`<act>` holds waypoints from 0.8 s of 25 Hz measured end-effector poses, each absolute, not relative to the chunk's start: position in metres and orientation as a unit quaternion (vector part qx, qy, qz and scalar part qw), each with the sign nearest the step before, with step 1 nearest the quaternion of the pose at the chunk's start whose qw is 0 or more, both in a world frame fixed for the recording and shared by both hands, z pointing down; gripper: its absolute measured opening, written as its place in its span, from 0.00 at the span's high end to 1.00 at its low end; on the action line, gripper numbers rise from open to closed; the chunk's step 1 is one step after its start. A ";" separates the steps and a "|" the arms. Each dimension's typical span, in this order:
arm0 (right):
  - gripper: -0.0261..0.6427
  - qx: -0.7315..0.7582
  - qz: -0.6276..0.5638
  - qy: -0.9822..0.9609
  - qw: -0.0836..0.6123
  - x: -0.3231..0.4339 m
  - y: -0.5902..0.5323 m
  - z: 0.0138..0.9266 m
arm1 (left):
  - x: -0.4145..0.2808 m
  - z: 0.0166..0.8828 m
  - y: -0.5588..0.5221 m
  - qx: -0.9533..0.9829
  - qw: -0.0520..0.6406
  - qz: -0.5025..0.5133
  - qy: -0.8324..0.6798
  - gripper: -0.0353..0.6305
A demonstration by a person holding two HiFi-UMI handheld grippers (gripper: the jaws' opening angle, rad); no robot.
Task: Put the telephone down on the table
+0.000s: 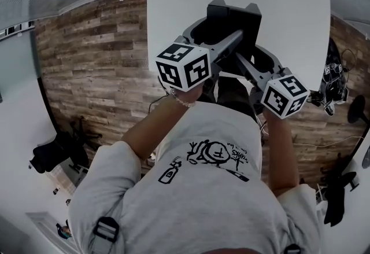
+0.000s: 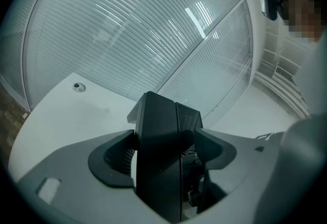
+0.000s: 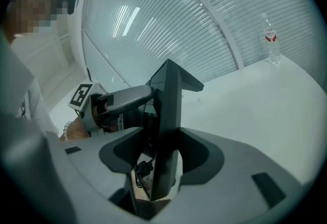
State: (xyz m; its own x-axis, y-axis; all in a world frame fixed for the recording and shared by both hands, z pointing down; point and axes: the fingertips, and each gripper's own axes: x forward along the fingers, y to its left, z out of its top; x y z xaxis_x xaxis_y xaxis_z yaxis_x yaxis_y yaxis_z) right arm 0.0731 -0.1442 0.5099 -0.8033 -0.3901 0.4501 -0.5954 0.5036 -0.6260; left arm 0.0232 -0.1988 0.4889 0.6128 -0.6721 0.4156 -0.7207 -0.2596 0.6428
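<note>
The white table (image 1: 173, 4) lies beneath the black telephone (image 1: 234, 18), which is held upright over the table's near edge. Contact with the table cannot be determined. The left gripper (image 2: 164, 139) and right gripper (image 3: 164, 149) each clamp the telephone. A water bottle (image 3: 270, 39) stands at the far corner.

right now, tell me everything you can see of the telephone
The telephone is a black, plastic-looking slab with a slanted lip at its top. It is held on edge over the near side of the white table, with the left tongs and the right tongs each shut on it from opposite sides. Whether it touches the table cannot be told.
</note>
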 end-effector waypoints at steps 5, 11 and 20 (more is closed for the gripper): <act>0.66 0.286 0.415 -0.854 0.131 0.073 -0.151 0.532 | 0.023 0.513 -0.206 0.788 0.430 0.033 -0.438 0.42; 0.66 0.282 0.423 -0.850 0.137 0.074 -0.161 0.557 | 0.023 0.540 -0.216 0.782 0.442 0.035 -0.439 0.42; 0.66 0.277 0.433 -0.846 0.143 0.070 -0.178 0.594 | 0.019 0.580 -0.233 0.768 0.460 0.036 -0.443 0.42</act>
